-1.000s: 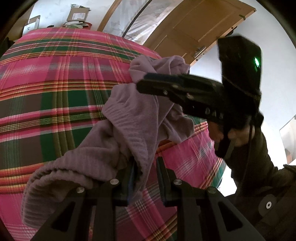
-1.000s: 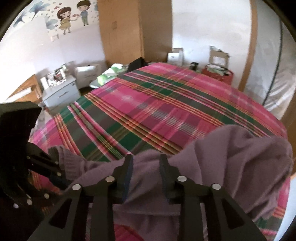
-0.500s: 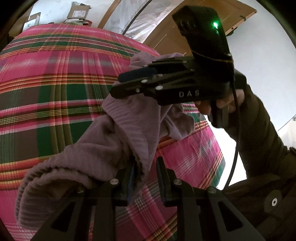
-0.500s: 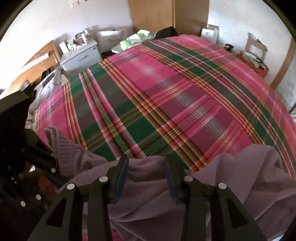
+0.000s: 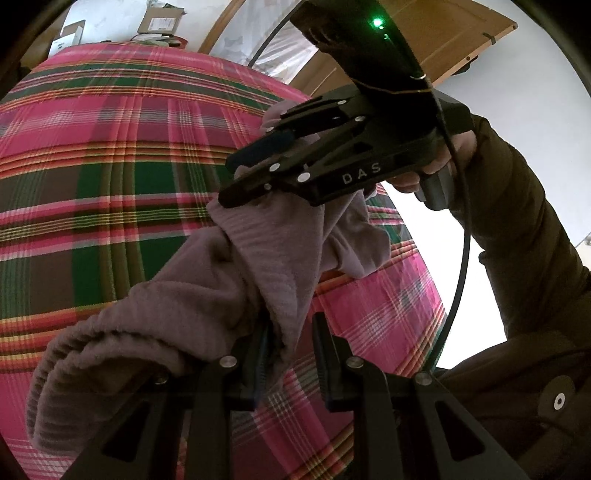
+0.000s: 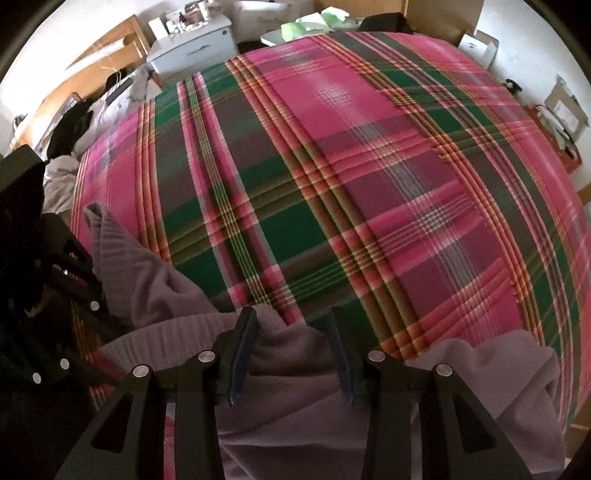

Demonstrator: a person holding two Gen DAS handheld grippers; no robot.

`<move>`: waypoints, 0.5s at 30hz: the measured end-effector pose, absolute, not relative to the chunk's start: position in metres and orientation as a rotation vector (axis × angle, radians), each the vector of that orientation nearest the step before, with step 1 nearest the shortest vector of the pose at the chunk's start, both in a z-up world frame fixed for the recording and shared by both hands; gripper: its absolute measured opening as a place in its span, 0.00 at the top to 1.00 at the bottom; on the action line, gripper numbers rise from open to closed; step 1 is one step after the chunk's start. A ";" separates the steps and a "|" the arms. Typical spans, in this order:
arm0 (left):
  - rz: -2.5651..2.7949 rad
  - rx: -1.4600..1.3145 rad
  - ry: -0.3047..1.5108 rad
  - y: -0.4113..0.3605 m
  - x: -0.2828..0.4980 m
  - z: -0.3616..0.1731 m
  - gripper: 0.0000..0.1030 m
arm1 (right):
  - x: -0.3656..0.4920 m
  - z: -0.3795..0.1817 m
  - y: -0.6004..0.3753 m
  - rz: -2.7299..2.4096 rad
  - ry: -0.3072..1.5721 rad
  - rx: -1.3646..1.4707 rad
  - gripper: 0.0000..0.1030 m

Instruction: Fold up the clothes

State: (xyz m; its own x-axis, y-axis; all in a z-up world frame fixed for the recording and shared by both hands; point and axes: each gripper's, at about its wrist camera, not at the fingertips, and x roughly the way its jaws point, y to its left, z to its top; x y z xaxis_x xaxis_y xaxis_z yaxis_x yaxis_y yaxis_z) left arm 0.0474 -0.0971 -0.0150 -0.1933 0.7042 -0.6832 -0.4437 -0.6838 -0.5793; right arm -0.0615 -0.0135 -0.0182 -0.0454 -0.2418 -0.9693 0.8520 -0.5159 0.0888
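A mauve knitted sweater (image 5: 192,280) hangs bunched above the pink and green plaid bed cover (image 5: 110,147). My left gripper (image 5: 290,332) is shut on a fold of it near the ribbed edge. My right gripper (image 5: 240,173) reaches in from the right, held by a person's hand, and stands open with sweater fabric between its spread fingers. In the right wrist view the same open right gripper (image 6: 290,325) straddles the sweater (image 6: 295,406), which lies loose under and between its blue pads. The bed cover (image 6: 369,184) fills the view beyond.
A dark sleeve (image 5: 524,229) and a black cable (image 5: 460,266) are at the right. A wooden door (image 5: 443,44) and cardboard boxes (image 5: 155,22) stand past the bed. A white nightstand (image 6: 192,48), heaped clothes (image 6: 70,133) and boxes (image 6: 561,103) ring the bed.
My right gripper's fingers have spread apart and let go of the sweater. It has tipped down towards the bed. The left gripper keeps its hold.
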 end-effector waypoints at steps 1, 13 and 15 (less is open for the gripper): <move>1.948 -1.308 -0.330 -0.097 0.047 -0.016 0.78 | -0.062 -0.020 -0.013 -1.678 0.690 1.417 0.60; 1.941 -1.314 -0.339 -0.100 0.045 -0.017 0.78 | -0.054 -0.018 -0.001 -1.638 0.653 1.441 0.78; 1.941 -1.315 -0.340 -0.100 0.045 -0.017 0.78 | -0.051 -0.016 0.000 -1.629 0.657 1.437 0.82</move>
State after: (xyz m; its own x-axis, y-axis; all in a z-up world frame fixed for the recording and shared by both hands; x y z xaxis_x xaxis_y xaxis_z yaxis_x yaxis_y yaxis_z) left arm 0.0454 -0.0999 -0.0168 -0.1873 0.7088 -0.6801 -0.4355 -0.6805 -0.5893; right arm -0.0505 0.0002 -0.0158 0.0161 -0.2489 -0.9684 0.8509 -0.5052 0.1440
